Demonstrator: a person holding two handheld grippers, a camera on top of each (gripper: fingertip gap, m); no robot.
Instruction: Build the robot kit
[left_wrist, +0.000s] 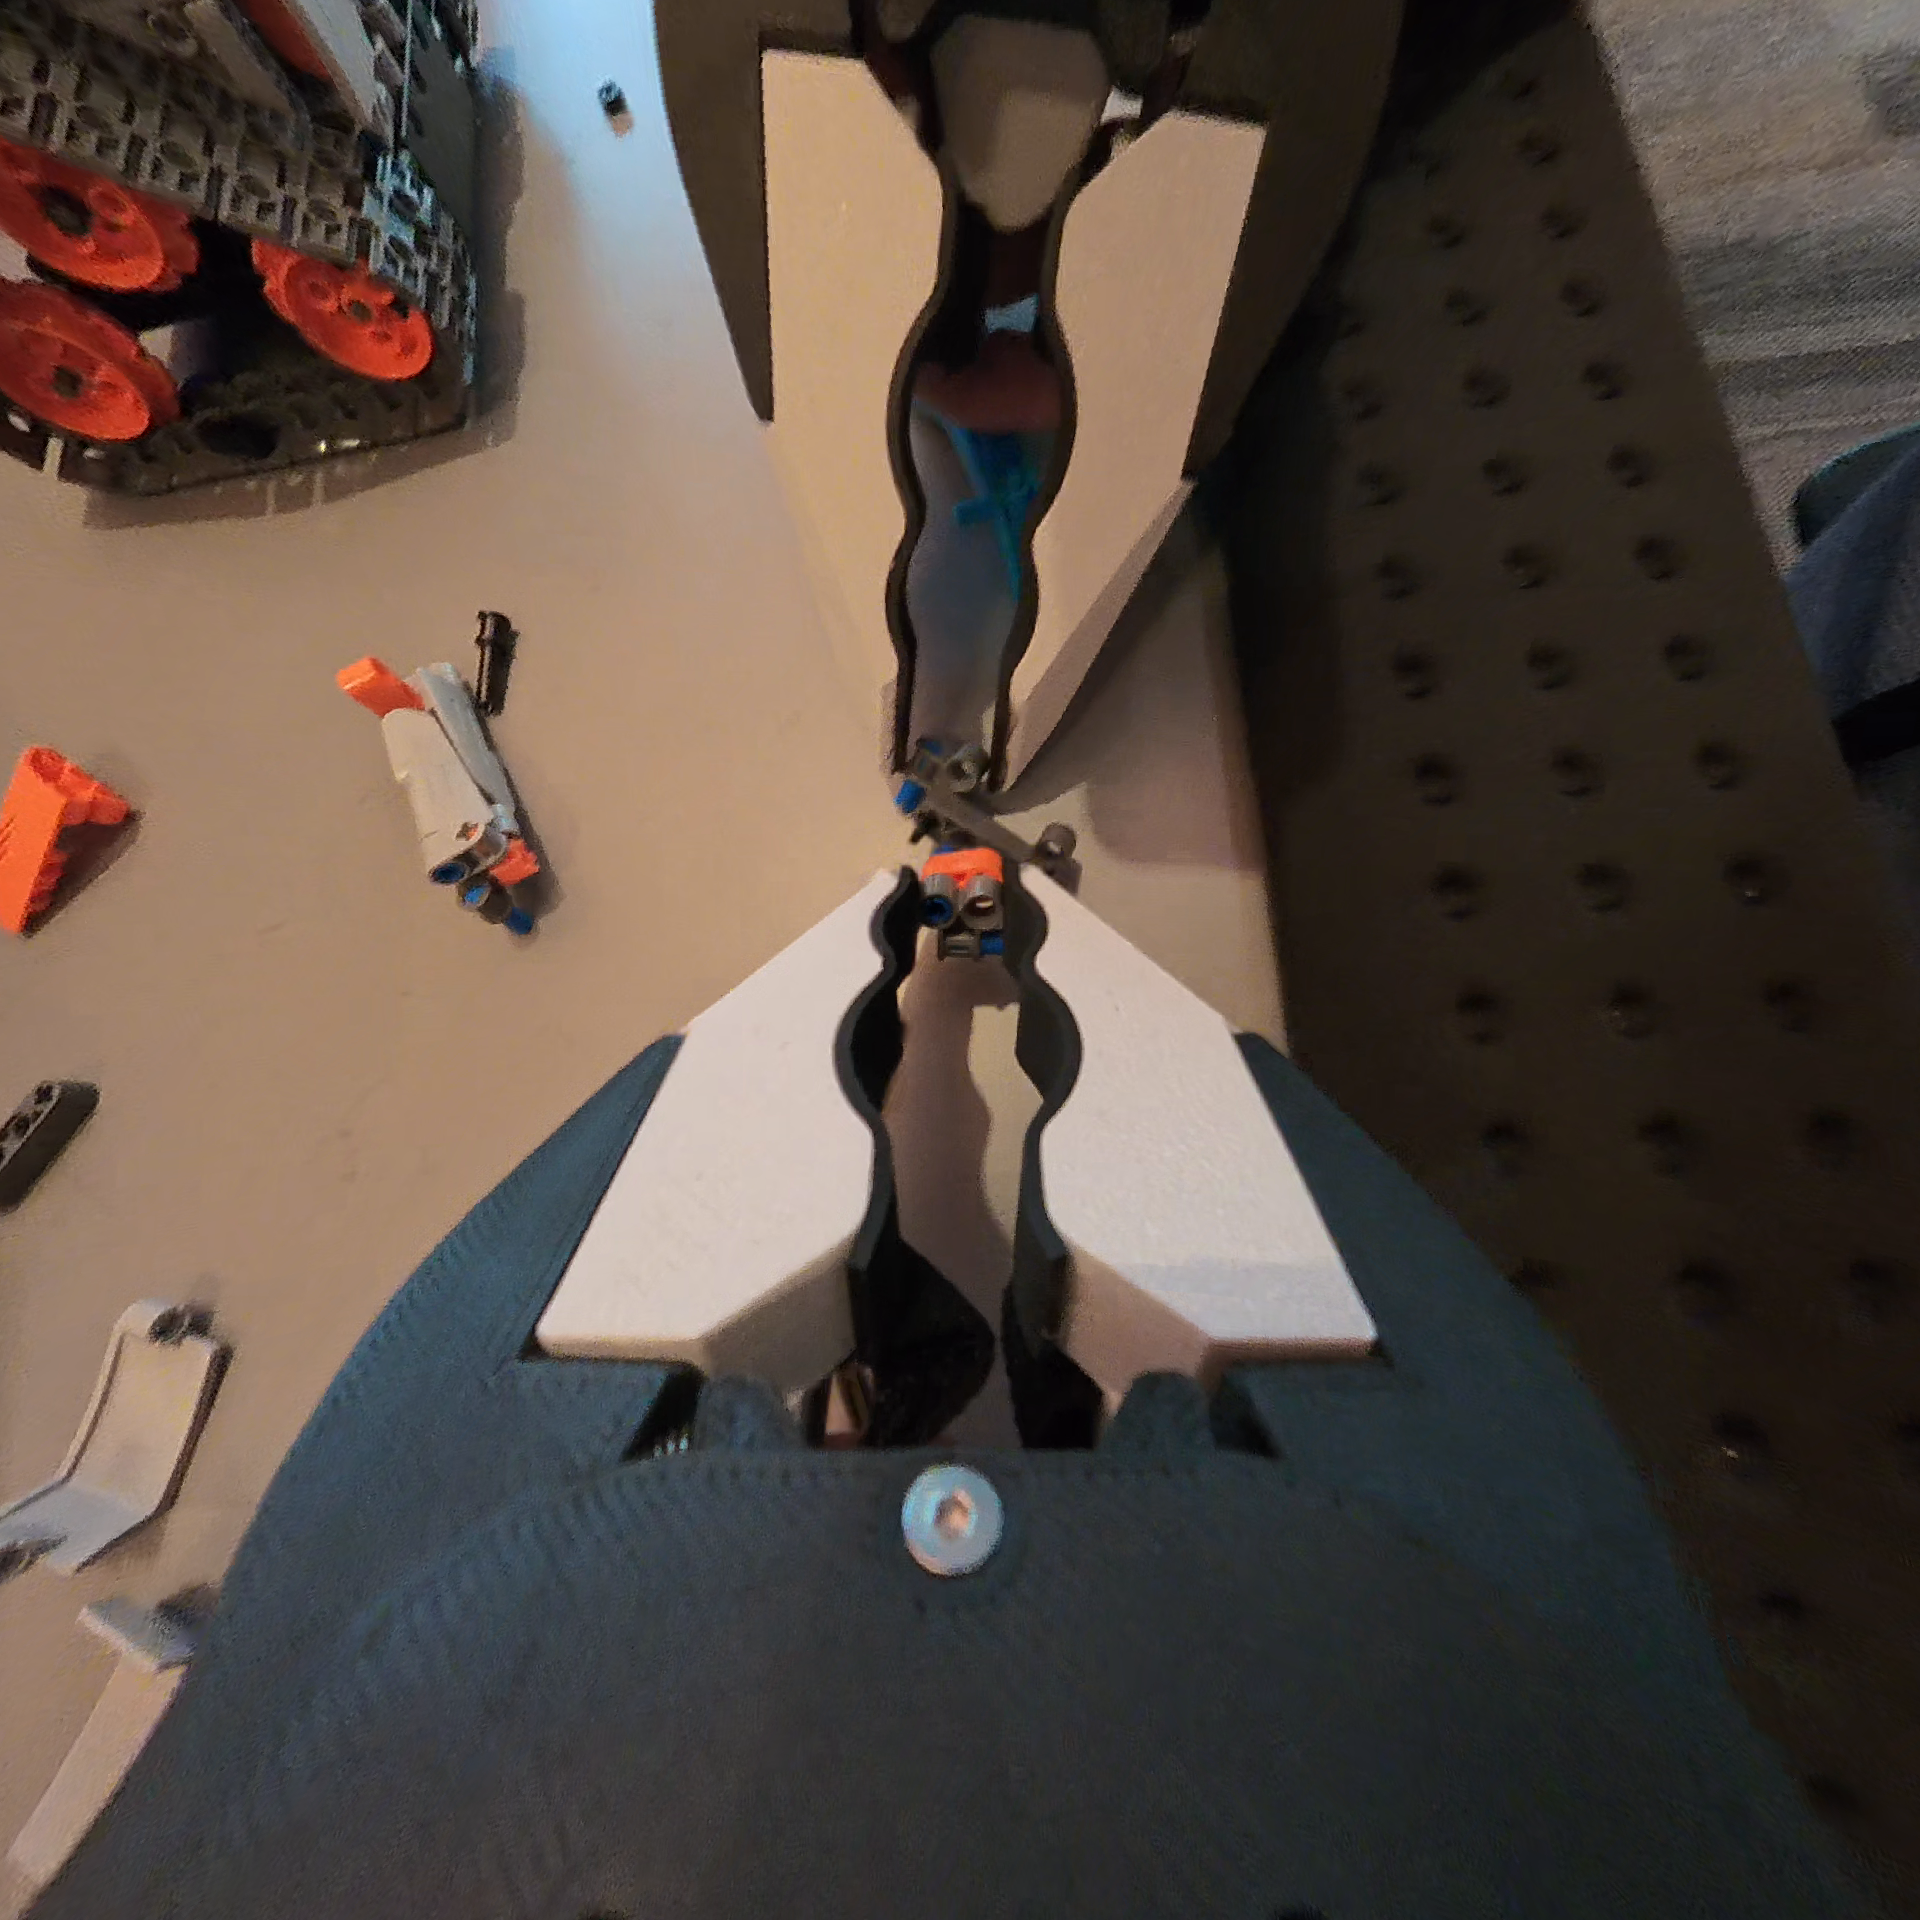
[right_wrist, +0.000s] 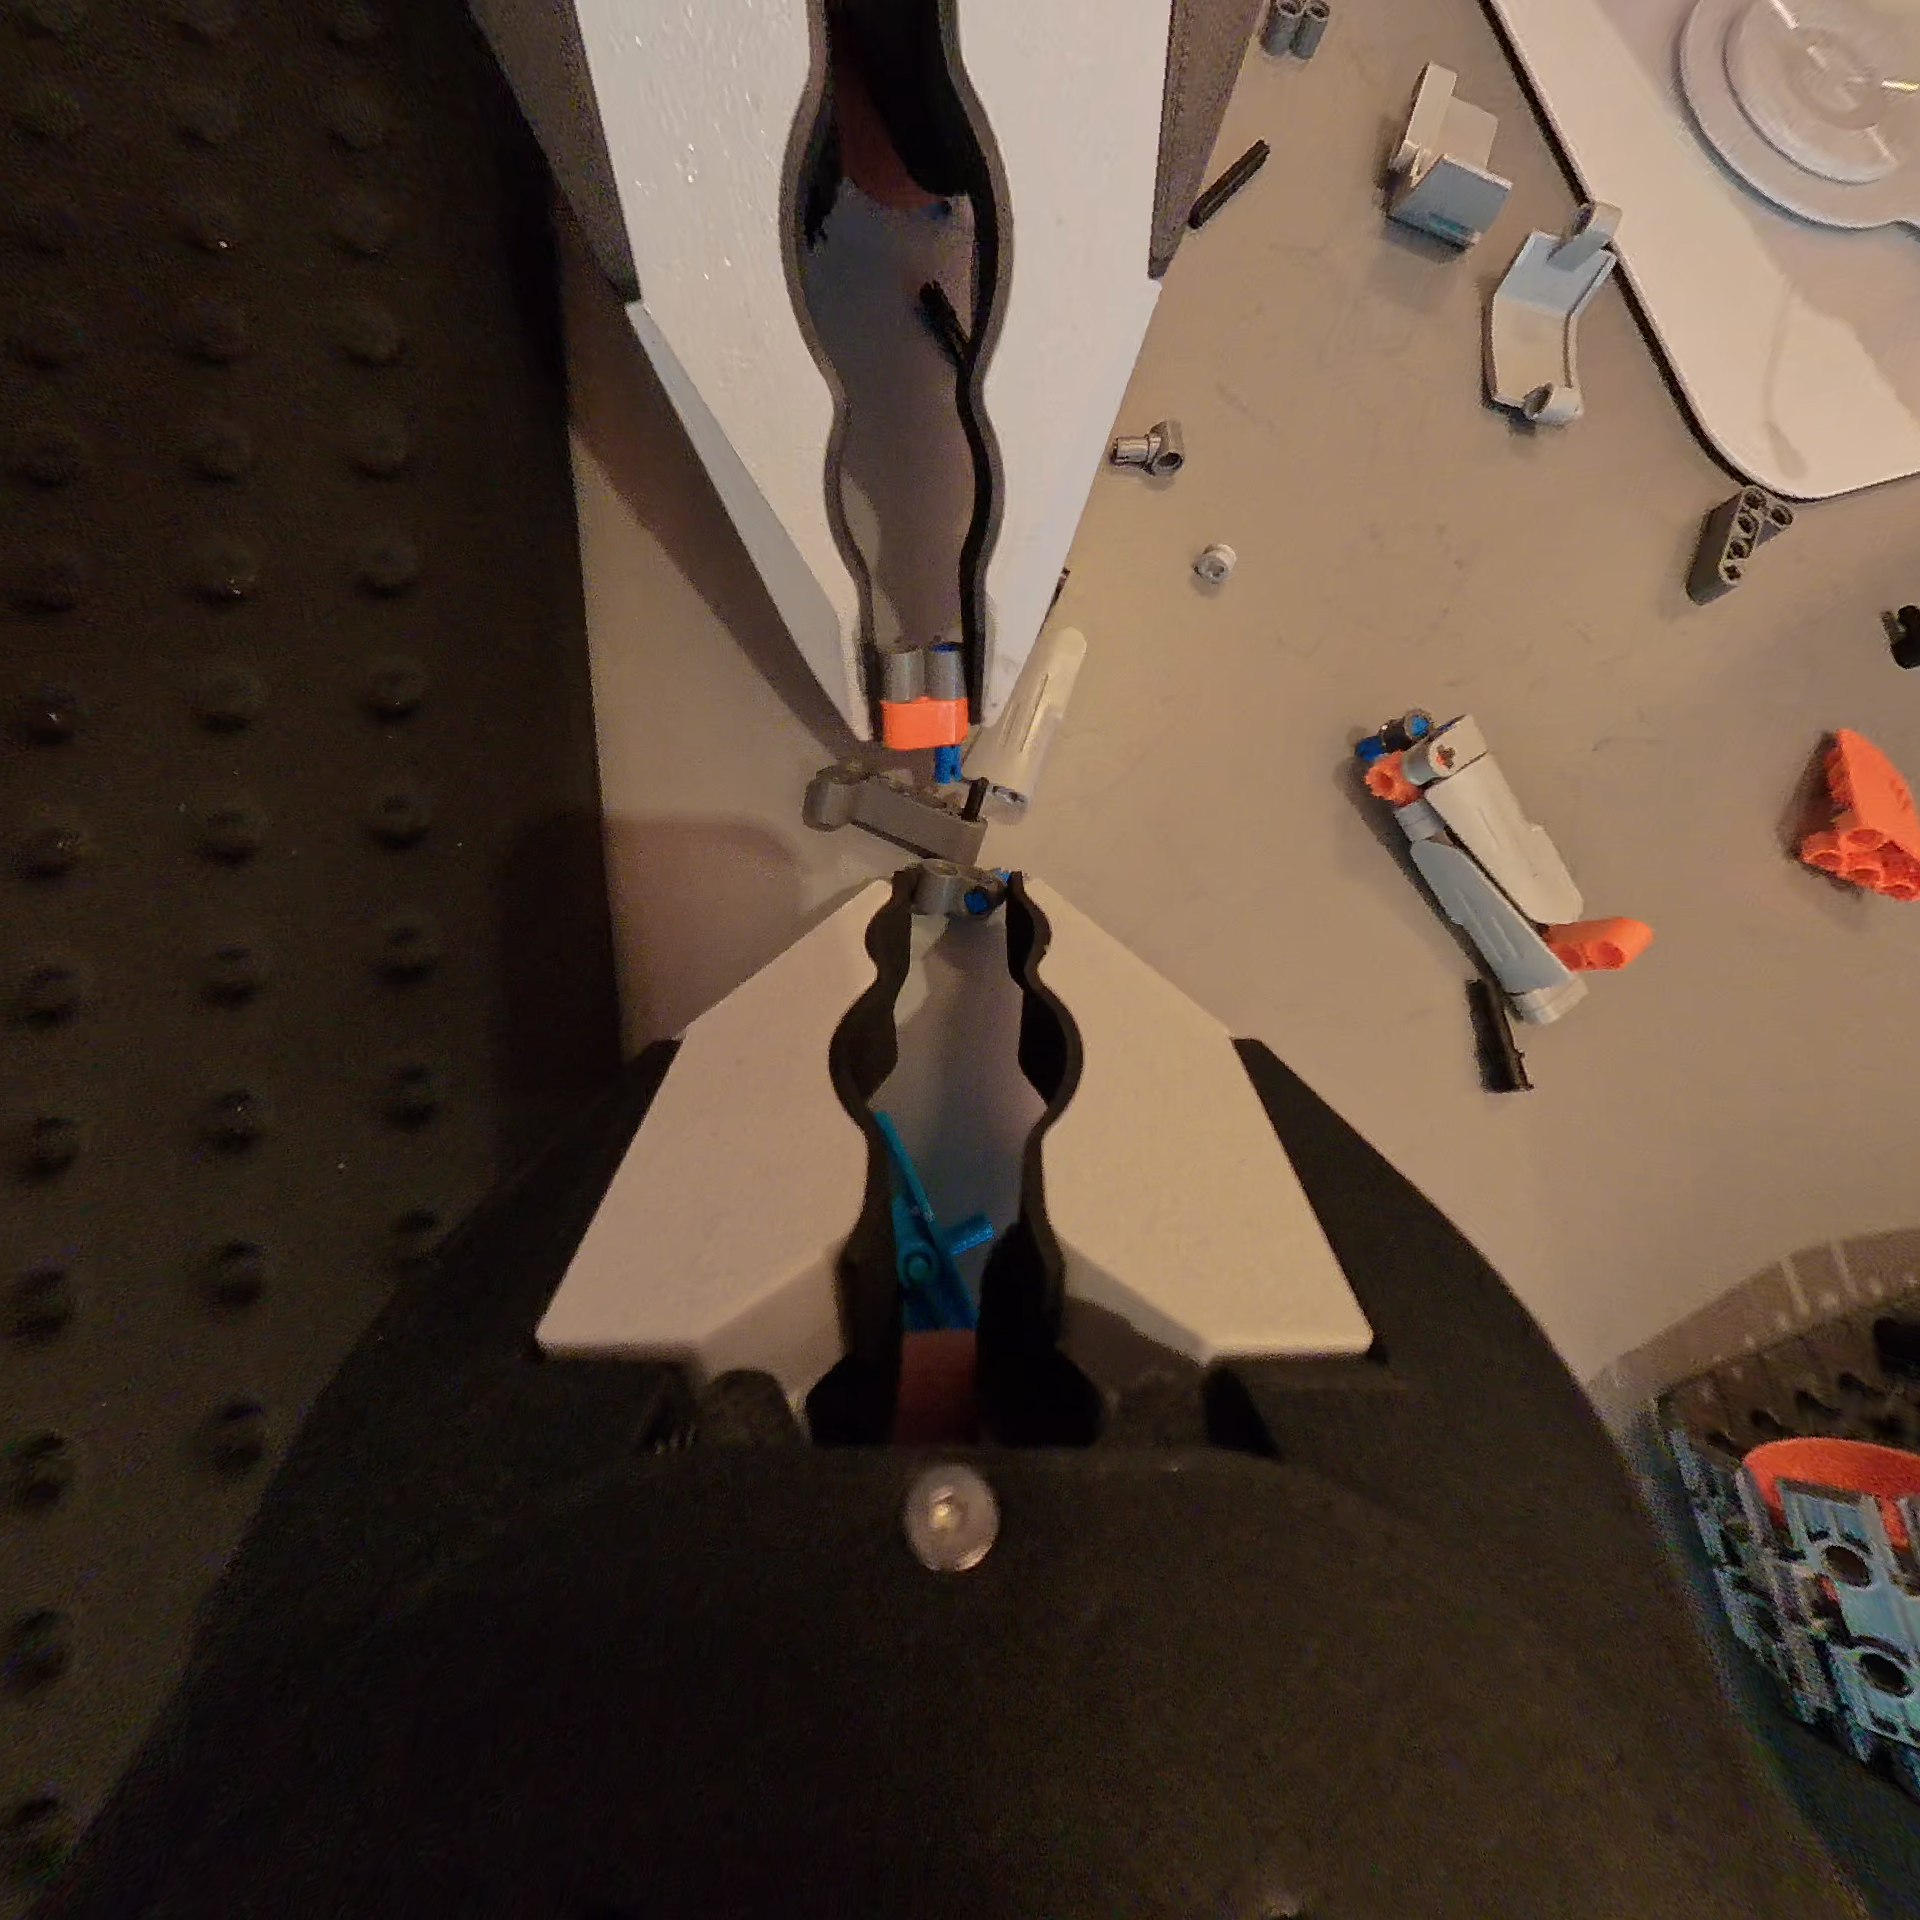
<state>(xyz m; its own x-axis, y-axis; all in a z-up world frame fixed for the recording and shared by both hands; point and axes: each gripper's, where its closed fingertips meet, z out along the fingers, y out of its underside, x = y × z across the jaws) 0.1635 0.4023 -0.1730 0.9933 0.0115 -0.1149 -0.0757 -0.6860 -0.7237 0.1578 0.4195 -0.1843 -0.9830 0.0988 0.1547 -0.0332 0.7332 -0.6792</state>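
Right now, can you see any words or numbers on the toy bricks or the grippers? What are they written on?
None: neither view shows any readable word, number, brand or sign.
The left gripper and right gripper have plain white fingers.
The small brick assembly held between them shows only colours.
The tracked vehicle and the loose brick assembly on the table are unmarked, as far as can be seen.

The left claw (left_wrist: 961, 914) is pinching a small block piece (left_wrist: 961, 888), orange on top with gray tubes and blue pins. The right claw (right_wrist: 954, 896) is pinching a gray connector (right_wrist: 940, 883) with a blue pin. A gray beam (right_wrist: 904, 816) is sitting between them, above the counter (right_wrist: 1299, 675).
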